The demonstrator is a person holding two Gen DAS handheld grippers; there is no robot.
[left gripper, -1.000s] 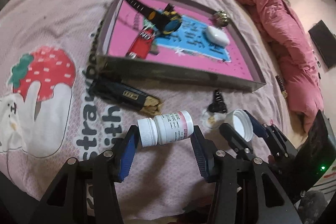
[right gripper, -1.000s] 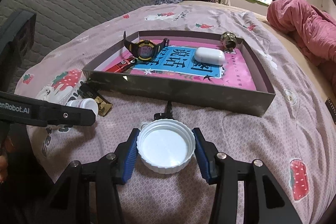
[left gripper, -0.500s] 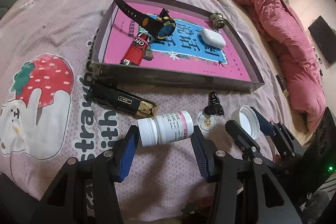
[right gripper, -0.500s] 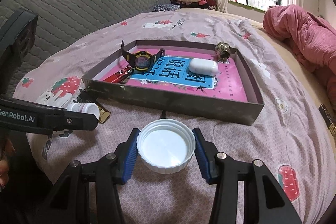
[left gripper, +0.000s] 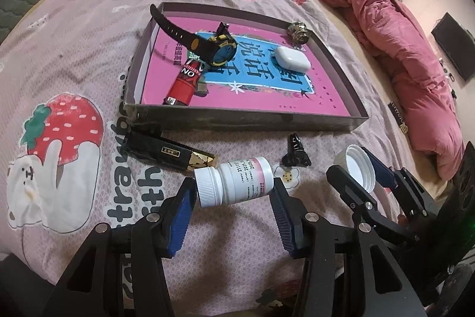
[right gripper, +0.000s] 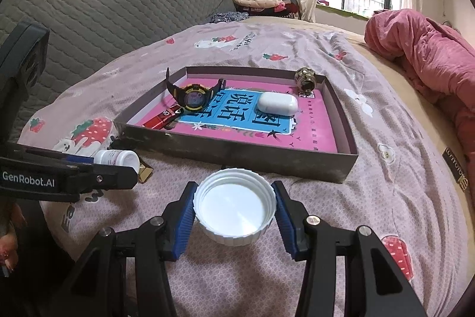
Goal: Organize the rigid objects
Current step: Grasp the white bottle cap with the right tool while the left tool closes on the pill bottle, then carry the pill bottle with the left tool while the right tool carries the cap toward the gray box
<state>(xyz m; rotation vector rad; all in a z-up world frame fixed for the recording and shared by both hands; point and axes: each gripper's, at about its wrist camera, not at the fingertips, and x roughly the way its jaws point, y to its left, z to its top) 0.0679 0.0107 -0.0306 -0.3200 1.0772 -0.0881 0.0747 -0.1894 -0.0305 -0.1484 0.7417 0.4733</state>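
Where strawberries dot it, pink bedsheet (right gripper: 371, 168), grey headboard (right gripper: 118, 20).

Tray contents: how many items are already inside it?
4 in the tray: watch at back left, red lighter front left, white earbud case centre-right, brass knob back right corner. Nothing appears hidden.

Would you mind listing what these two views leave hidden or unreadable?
- Bottle label: left wrist view, print too small to read fully; in the right wrist view the left gripper covers most of the bottle.
- Black clip: right wrist view, almost wholly hidden behind the cap.
- Dark bar: right wrist view, only its gold end shows.
- Lighter: right wrist view, mostly behind the tray wall.
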